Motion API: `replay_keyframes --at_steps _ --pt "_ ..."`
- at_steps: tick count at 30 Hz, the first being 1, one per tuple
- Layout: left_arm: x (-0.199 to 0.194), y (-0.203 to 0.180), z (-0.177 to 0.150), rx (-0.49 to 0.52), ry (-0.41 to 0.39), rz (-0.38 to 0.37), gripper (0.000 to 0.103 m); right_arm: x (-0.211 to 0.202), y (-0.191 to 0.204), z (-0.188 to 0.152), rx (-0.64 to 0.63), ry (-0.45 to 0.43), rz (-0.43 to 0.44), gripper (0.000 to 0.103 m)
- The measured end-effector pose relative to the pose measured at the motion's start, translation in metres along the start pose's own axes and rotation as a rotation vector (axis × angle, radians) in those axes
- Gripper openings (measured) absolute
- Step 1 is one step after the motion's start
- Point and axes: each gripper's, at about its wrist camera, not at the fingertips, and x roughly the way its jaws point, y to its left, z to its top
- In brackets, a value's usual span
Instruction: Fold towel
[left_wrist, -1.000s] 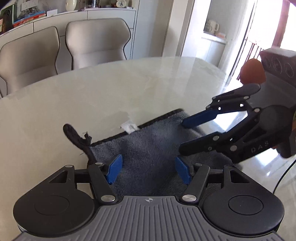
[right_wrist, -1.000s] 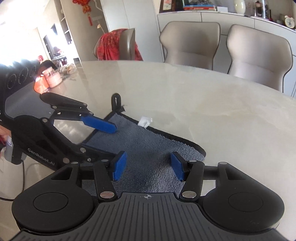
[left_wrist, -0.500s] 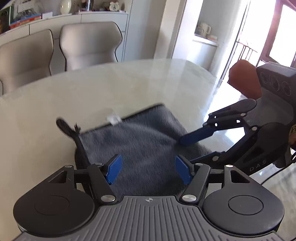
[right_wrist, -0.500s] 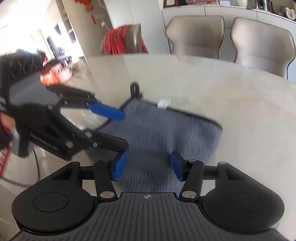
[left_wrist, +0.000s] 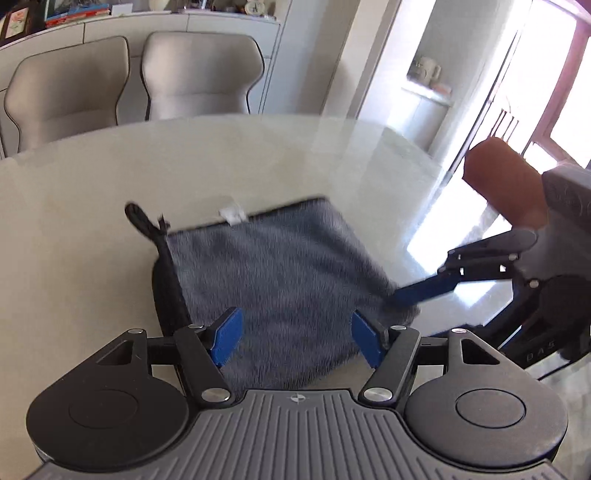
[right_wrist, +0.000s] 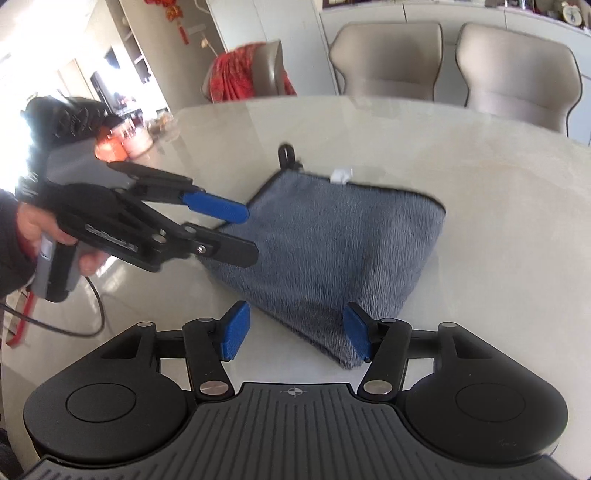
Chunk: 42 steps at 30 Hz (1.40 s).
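A folded grey-blue towel (left_wrist: 280, 273) with a black edge, a black hanging loop (left_wrist: 138, 218) and a white tag (left_wrist: 232, 214) lies flat on the pale table (left_wrist: 92, 192). It also shows in the right wrist view (right_wrist: 332, 243). My left gripper (left_wrist: 297, 338) is open and empty, above the towel's near edge. My right gripper (right_wrist: 295, 332) is open and empty, above the towel's near corner. In the left wrist view the right gripper (left_wrist: 436, 295) stands at the towel's right corner. In the right wrist view the left gripper (right_wrist: 229, 229) stands at the towel's left edge.
Two beige chairs (left_wrist: 133, 81) stand behind the table, also in the right wrist view (right_wrist: 450, 66). A chair with a red cloth (right_wrist: 243, 74) stands at the far left. Jars and small items (right_wrist: 129, 136) sit on the table's left part. A cable (right_wrist: 66, 325) hangs from the left gripper.
Both grippers have pulled back and up from the towel, staying open. More of the folded towel shows in both views.
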Motion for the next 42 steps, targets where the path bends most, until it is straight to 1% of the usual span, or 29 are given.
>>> replay_keyframes --at_steps 1,3,5,8,10,11,12,13,15,17,19,22,25,26,29,30,35,38,39,41,42 --pt "-0.001 -0.003 -0.003 0.031 0.001 0.013 0.069 0.0 0.001 -0.002 -0.005 0.001 -0.003 0.058" --pt "-0.004 -0.004 -0.004 0.039 0.007 0.016 0.069 -0.004 0.001 -0.001 0.002 0.015 -0.005 0.058" --pt "-0.009 -0.002 -0.002 0.011 -0.002 0.008 0.069 -0.007 0.0 -0.001 0.005 0.018 -0.007 0.058" --pt "-0.015 0.0 0.003 -0.042 -0.041 -0.027 0.069 -0.013 -0.001 0.001 0.006 -0.008 0.004 0.06" --pt "-0.012 -0.001 0.003 -0.05 -0.03 -0.05 0.069 -0.01 -0.001 -0.001 0.018 0.002 0.008 0.063" --pt "-0.007 -0.001 0.001 -0.039 0.002 -0.032 0.069 -0.008 -0.001 -0.003 0.018 0.012 0.008 0.064" --pt "-0.005 -0.002 -0.002 -0.021 0.012 -0.019 0.068 -0.008 0.0 -0.006 0.005 0.012 0.002 0.064" --pt "-0.005 -0.002 -0.004 -0.003 0.01 -0.011 0.068 -0.008 0.001 -0.008 -0.005 0.013 -0.003 0.064" --pt "-0.007 -0.001 -0.001 -0.008 0.012 -0.011 0.068 -0.009 0.0 -0.007 0.003 0.023 -0.005 0.064" --pt "-0.009 0.002 0.001 -0.015 -0.009 -0.008 0.068 -0.01 -0.003 -0.002 0.001 0.023 -0.009 0.064" --pt "-0.009 0.004 0.008 -0.024 -0.041 -0.002 0.069 -0.01 -0.007 0.007 -0.023 -0.003 -0.031 0.064" --pt "0.0 0.01 0.017 -0.036 -0.03 0.004 0.069 -0.003 -0.013 0.022 -0.058 -0.032 -0.048 0.064" --pt "0.01 0.013 0.017 -0.032 0.004 0.018 0.069 0.007 -0.016 0.033 -0.075 -0.043 -0.006 0.064" --pt "0.01 0.013 0.015 -0.031 0.001 0.015 0.069 0.01 -0.017 0.034 -0.081 -0.037 0.0 0.064" --pt "0.011 0.016 0.012 -0.033 -0.007 0.006 0.07 0.026 -0.02 0.032 -0.098 0.02 0.008 0.064" --pt "0.011 0.017 0.011 -0.035 -0.007 0.003 0.07 0.027 -0.02 0.03 -0.112 0.017 0.009 0.066" --pt "0.01 0.018 0.009 -0.032 -0.004 0.013 0.07 0.025 -0.019 0.031 -0.105 0.055 -0.07 0.066" --pt "0.006 0.015 0.009 -0.053 -0.01 0.042 0.07 0.018 -0.02 0.028 -0.044 0.043 -0.102 0.066" --pt "0.003 0.013 0.01 -0.063 -0.013 0.055 0.07 0.014 -0.018 0.026 -0.023 0.026 -0.122 0.067" --pt "-0.004 0.008 0.009 -0.079 -0.02 0.074 0.071 0.007 -0.013 0.023 0.011 0.016 -0.168 0.071" --pt "-0.008 0.005 0.008 -0.089 -0.022 0.084 0.074 0.005 -0.01 0.022 0.026 0.019 -0.195 0.074"
